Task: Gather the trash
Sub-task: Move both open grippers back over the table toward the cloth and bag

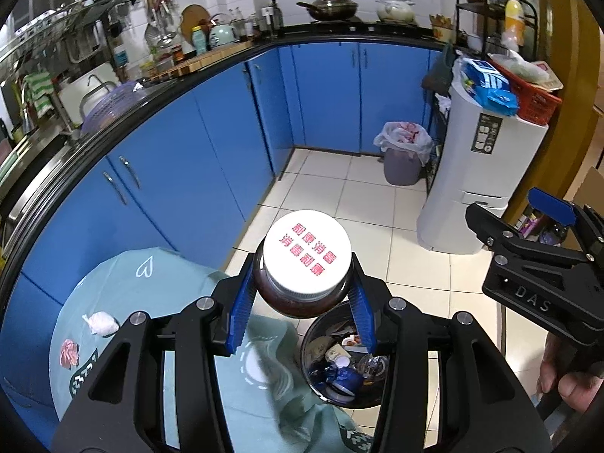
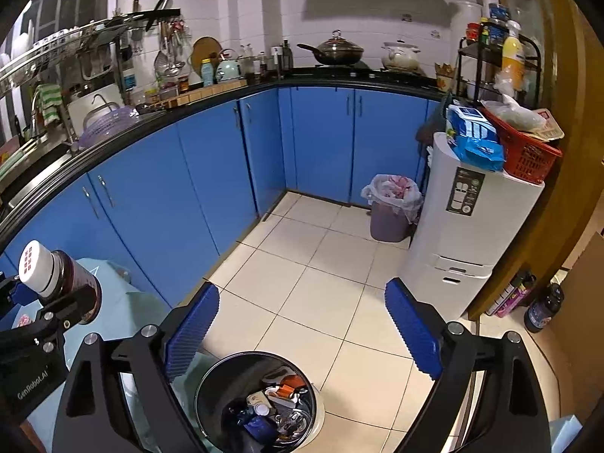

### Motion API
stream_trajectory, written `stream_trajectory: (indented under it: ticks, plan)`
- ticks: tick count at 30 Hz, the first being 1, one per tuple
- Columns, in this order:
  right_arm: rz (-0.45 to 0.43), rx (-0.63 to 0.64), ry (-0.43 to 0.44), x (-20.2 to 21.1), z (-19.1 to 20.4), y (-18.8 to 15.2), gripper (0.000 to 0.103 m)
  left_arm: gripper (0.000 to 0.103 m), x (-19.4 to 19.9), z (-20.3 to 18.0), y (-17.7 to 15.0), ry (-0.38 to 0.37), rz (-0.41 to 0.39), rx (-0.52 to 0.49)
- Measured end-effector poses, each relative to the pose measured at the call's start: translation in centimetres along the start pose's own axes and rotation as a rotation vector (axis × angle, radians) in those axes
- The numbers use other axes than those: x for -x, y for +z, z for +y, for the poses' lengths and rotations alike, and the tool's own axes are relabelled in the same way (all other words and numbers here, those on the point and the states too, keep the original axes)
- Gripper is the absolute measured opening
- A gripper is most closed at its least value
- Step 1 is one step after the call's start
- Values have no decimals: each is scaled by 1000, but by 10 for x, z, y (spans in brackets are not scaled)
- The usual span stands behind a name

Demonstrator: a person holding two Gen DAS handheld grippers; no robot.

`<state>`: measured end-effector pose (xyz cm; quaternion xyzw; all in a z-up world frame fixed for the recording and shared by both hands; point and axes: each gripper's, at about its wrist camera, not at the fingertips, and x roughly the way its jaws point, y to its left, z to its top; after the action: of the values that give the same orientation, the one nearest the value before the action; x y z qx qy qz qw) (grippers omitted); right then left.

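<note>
My left gripper is shut on a brown bottle with a white cap and holds it above the rim of a round metal trash bin holding several discarded items. The bottle also shows in the right wrist view at far left. My right gripper is open and empty above the same bin; it also shows in the left wrist view at the right. A crumpled white tissue and a pink scrap lie on the light-blue tablecloth.
Blue cabinets run along the left and back under a cluttered counter. A second lined bin stands on the tiled floor next to a white appliance topped by a red basket. Bottles stand by the doorway.
</note>
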<state>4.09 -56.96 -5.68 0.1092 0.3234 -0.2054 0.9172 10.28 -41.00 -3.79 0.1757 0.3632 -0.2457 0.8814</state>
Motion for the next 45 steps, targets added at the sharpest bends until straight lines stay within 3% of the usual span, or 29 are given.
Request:
stream_trajectory:
  ticks: [13,24,29,33,34,36,45]
  plan:
    - [5,-69,-28,-3,-32,3,88,47,-2,-29,15,-28,-29,-48]
    - [9,-64,-16,-7,-26,4,88,49,-4,-28,14,-14,-28,-39]
    - [9,-57,-12,-7,-22,4,88,70,-1,-18,13,1,-41,-12]
    - [4,-56,0,-6,-17,5,88,95,2,-6,14,-7,-41,20]
    - [5,-57,6,-6,-16,6,88,97,3,-3,14,-10,-41,28]
    - [11,-67,50,-7,-13,7,96,98,4,4,14,-14,-39,42]
    - [9,-34,74,-4,9,10,96,99,6,40,4,10,-19,123]
